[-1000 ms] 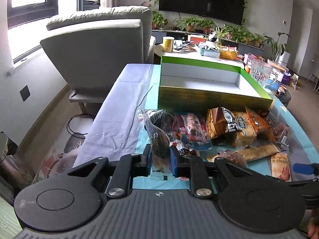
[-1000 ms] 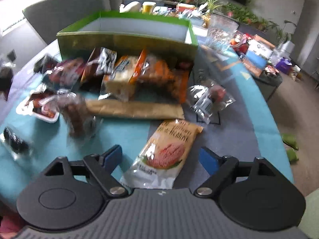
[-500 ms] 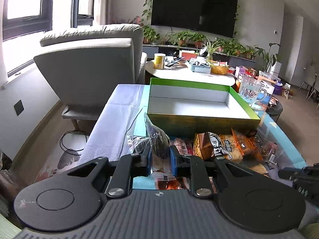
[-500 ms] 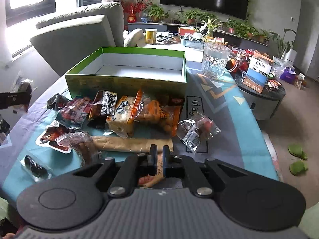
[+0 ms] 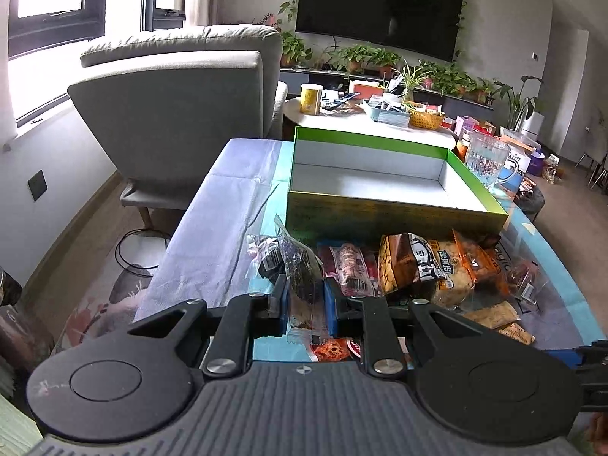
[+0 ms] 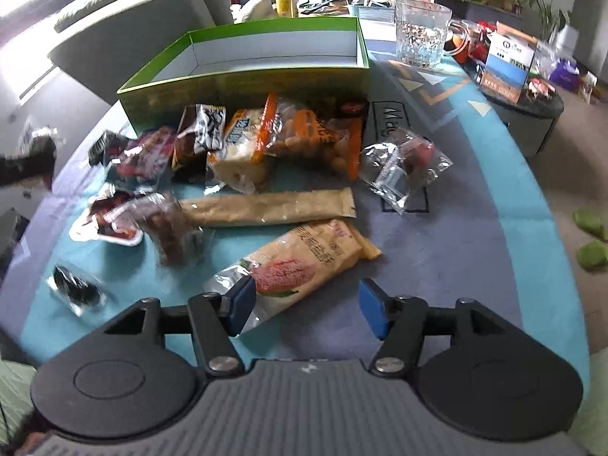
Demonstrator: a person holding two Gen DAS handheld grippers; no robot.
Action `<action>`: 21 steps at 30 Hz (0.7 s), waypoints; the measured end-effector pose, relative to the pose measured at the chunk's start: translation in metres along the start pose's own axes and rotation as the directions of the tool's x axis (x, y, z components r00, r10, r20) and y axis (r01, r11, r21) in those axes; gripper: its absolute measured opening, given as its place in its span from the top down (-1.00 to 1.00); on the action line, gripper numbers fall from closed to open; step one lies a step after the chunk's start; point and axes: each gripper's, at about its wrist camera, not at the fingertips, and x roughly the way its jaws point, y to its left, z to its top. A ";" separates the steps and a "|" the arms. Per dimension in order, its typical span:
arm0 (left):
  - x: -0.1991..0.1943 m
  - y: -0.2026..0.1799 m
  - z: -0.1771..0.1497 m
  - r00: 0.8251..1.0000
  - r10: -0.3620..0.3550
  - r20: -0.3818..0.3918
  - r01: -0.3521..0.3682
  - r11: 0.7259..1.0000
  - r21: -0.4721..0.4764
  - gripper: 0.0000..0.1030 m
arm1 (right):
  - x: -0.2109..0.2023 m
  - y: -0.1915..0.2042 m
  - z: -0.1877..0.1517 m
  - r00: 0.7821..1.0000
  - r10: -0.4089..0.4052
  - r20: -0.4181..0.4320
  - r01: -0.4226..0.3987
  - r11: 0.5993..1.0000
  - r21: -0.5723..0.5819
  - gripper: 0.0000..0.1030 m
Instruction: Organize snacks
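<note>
My left gripper (image 5: 304, 309) is shut on a clear packet of dark snack (image 5: 300, 277) and holds it above the near left of the table. An empty green box (image 5: 383, 212) stands beyond it, also in the right wrist view (image 6: 243, 87). Several snack packets (image 6: 266, 140) lie in a heap in front of the box. My right gripper (image 6: 306, 306) is open, its left pad at the near end of a tan packet with a pink picture (image 6: 304, 262) that lies flat on the table. The left gripper shows blurred at the left edge (image 6: 26, 163).
A glass jug (image 6: 420, 32) stands right of the box. A long tan packet (image 6: 266, 209), a clear packet (image 6: 402, 171) and a small dark packet (image 6: 76, 290) lie around the heap. A grey armchair (image 5: 178, 114) stands beyond the table's left end. A side table (image 6: 532, 110) is on the right.
My right gripper was shut half a second ago and is now open over the tan packet. My left gripper still holds its packet and has shifted slightly nearer the box.
</note>
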 end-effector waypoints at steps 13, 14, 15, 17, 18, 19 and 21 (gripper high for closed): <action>0.005 0.007 -0.002 1.000 0.009 -0.008 -0.009 1.000 -0.025 0.66 | 0.021 0.012 0.016 0.993 -0.115 -0.026 0.116 0.993 0.026 -0.36; 0.005 0.008 -0.002 1.000 0.009 -0.008 -0.010 1.000 -0.028 0.66 | 0.017 0.009 0.011 0.993 -0.113 -0.019 0.113 0.994 0.003 -0.32; 0.005 0.008 -0.002 1.000 0.009 -0.006 -0.009 0.999 -0.030 0.66 | 0.014 0.005 0.008 0.994 -0.106 -0.018 0.106 0.994 -0.008 -0.22; 0.005 0.009 -0.002 1.000 0.008 -0.003 -0.008 0.999 -0.031 0.66 | 0.006 -0.006 0.003 0.994 -0.105 -0.016 0.105 0.994 -0.024 -0.12; 0.004 0.009 -0.002 1.000 0.007 -0.002 -0.007 1.000 -0.031 0.66 | 0.002 -0.010 0.001 0.994 -0.111 -0.015 0.111 0.993 -0.030 -0.05; 0.004 0.009 -0.002 1.000 0.004 0.001 -0.004 1.000 -0.031 0.66 | -0.002 -0.016 0.000 0.994 -0.107 -0.014 0.107 0.994 -0.031 -0.04; 0.001 0.008 -0.002 1.000 0.000 0.007 0.000 1.000 -0.029 0.66 | -0.008 -0.026 -0.004 0.995 -0.099 -0.020 0.098 0.995 -0.024 0.00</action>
